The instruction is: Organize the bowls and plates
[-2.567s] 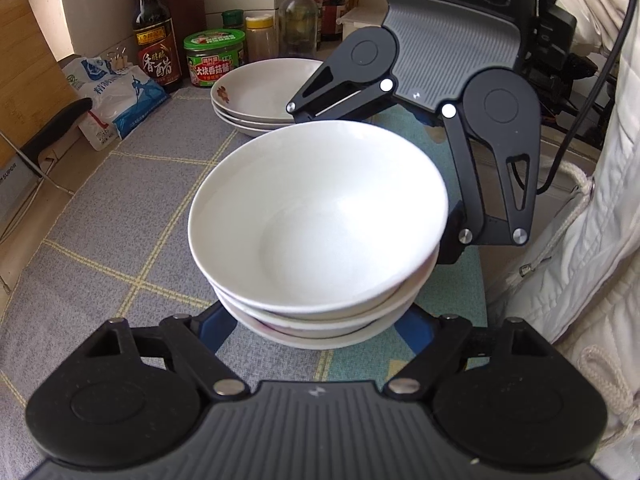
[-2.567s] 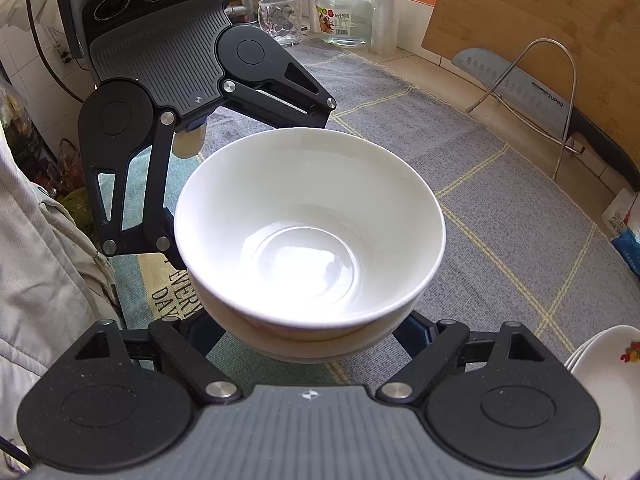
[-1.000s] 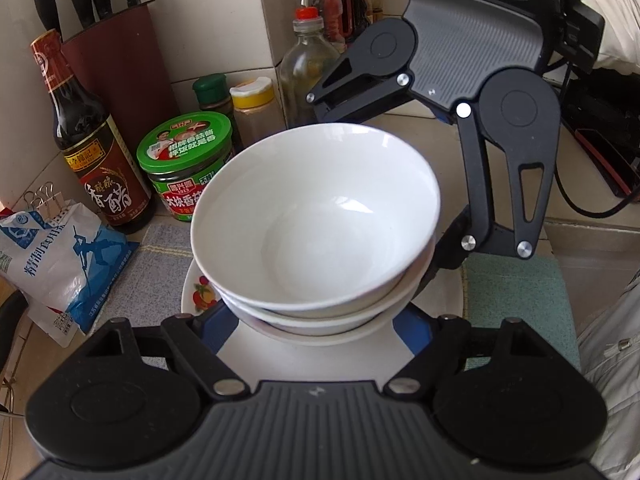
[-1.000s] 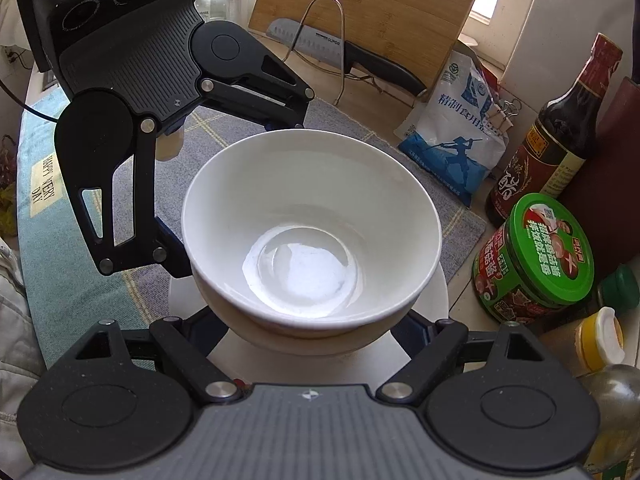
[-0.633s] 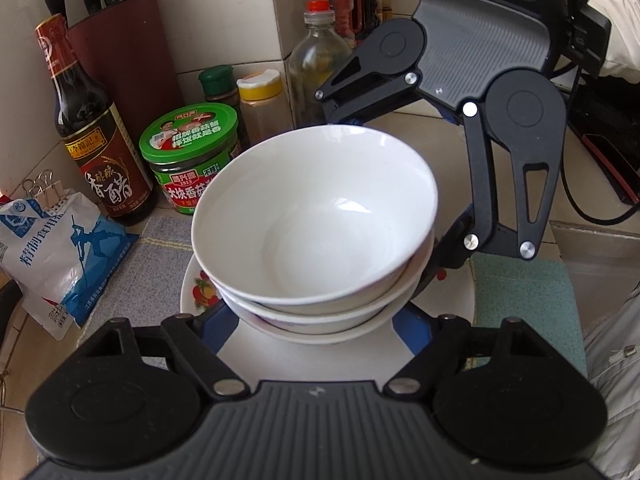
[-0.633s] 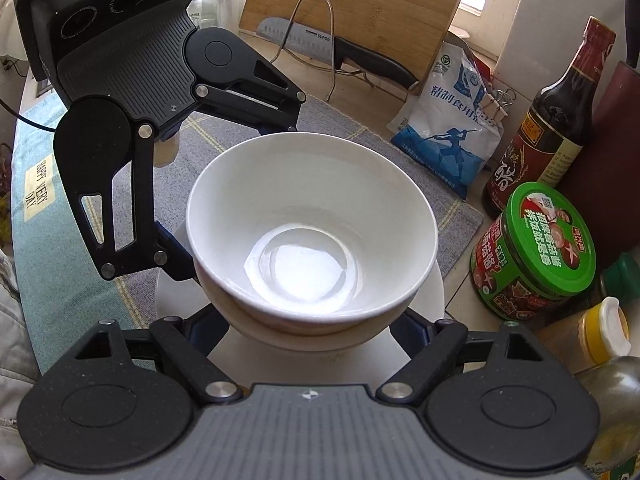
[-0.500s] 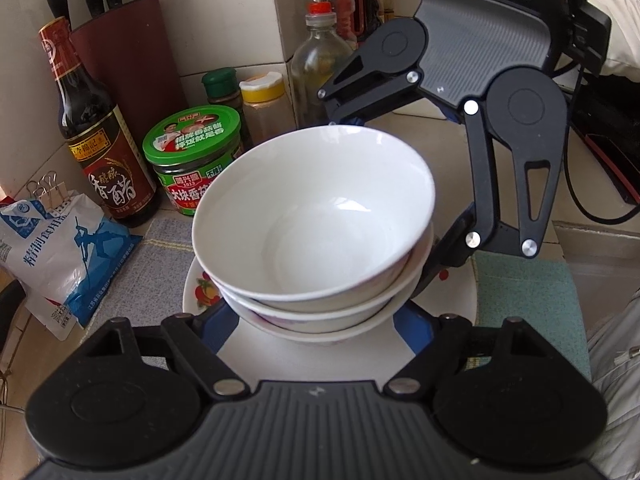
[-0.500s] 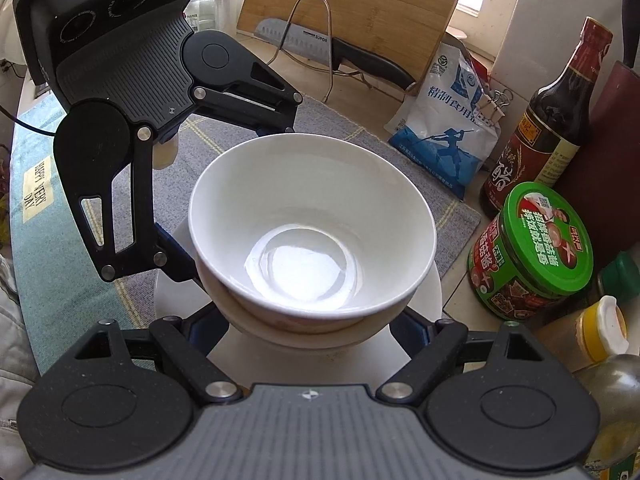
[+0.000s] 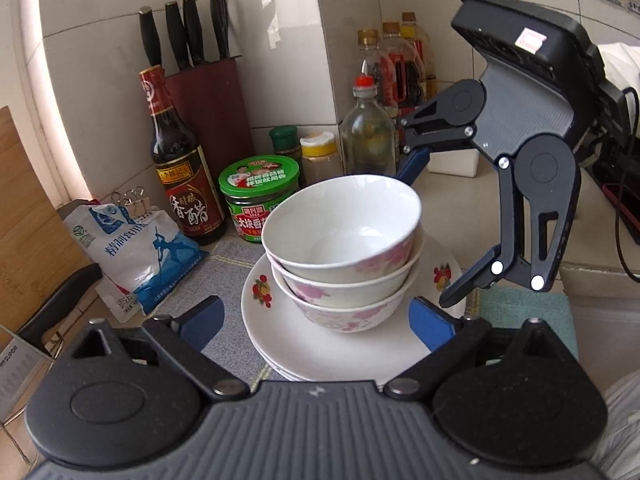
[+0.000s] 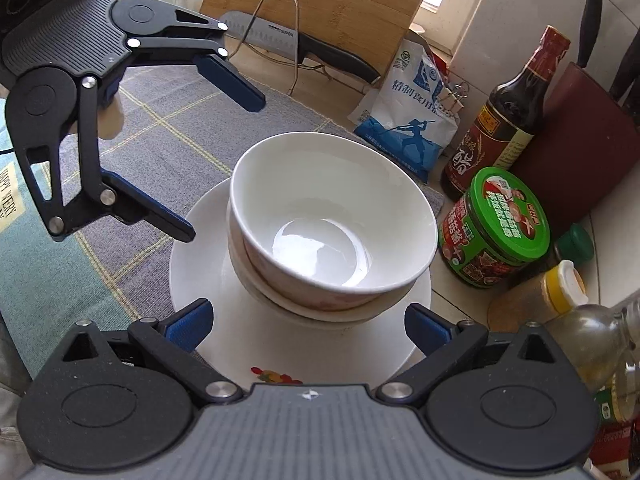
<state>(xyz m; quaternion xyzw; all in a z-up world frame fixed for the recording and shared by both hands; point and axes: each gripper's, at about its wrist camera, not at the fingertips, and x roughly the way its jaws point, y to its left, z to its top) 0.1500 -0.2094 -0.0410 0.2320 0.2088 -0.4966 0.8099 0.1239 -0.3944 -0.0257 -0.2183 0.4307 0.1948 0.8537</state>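
- Holding both tools just off the dishes, I have my left gripper (image 9: 316, 316) spread wide, its blue pads on either side of the stack of bowls (image 9: 344, 256) and touching nothing.
- My right gripper (image 10: 308, 324) is spread just as wide, with its pads clear of the bowls on both flanks; from the left wrist view it stands beyond and to the right of the stack.
- Three bowls sit nested, white inside with pink flowers on the outer walls, and the top one leans a little off level.
- They rest on the stack of plates (image 9: 400, 344), white with small fruit prints at the rim.
- The plates lie on a grey checked mat (image 10: 168, 120), near its corner.
- Just beyond the plates stands a green-lidded jar (image 9: 258, 208), with a dark vinegar bottle (image 9: 182, 176) to its left and a blue and white salt bag (image 9: 140, 252) further left.
- Behind these I see a maroon knife block (image 9: 212, 120), a clear bottle with a red cap (image 9: 366, 136) and two small spice jars beside it.
- A bamboo cutting board (image 10: 320, 0) leans behind a cleaver (image 10: 296, 44) held on a wire stand.
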